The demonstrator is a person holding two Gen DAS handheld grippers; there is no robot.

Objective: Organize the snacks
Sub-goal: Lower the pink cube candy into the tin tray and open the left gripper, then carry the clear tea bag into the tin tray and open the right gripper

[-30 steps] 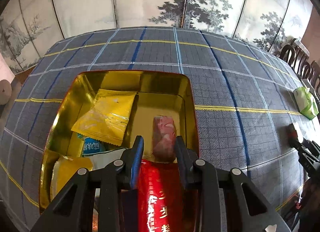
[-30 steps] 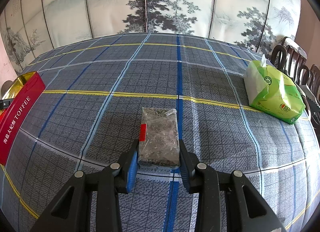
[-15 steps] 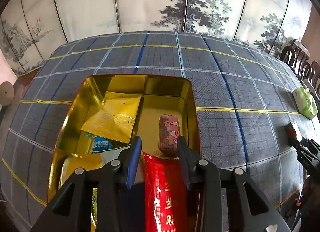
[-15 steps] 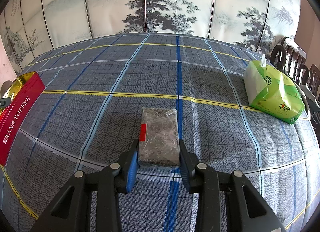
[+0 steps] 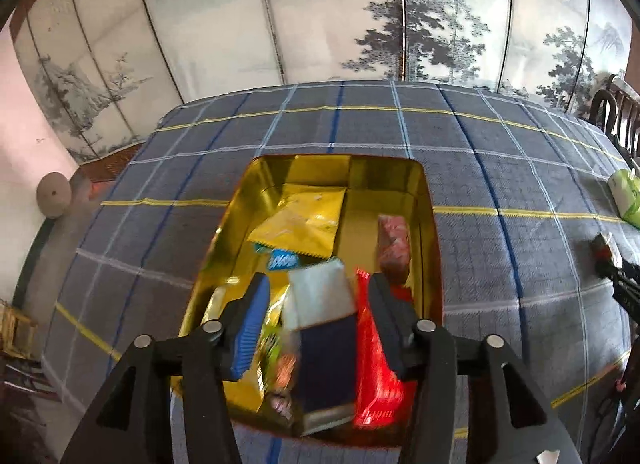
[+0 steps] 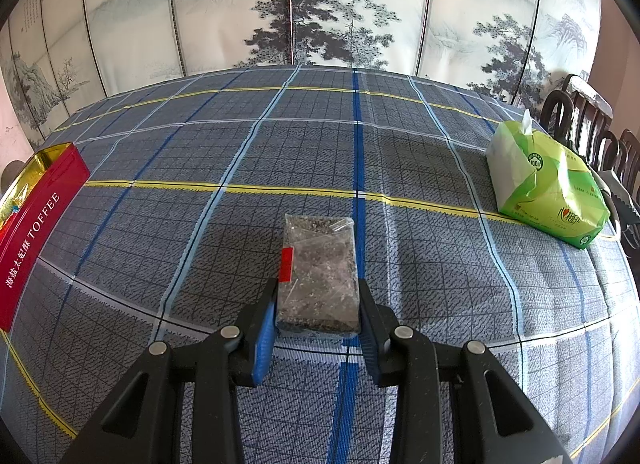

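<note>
Tin [image 5: 430,199] rim (crowded) below gripper [image 5: 318,304].

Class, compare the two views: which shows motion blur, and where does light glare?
Left wrist view: snack packets between the opening left tongs smear; the gold tin wall glares. Right wrist view: sharp, the clear packet glints faintly.

I see a red tin [image 6: 38,223] with gold inside, a grey-blue plaid tablecloth [image 6: 400,151] with yellow lines, a green tissue pack [image 6: 548,187].
</note>
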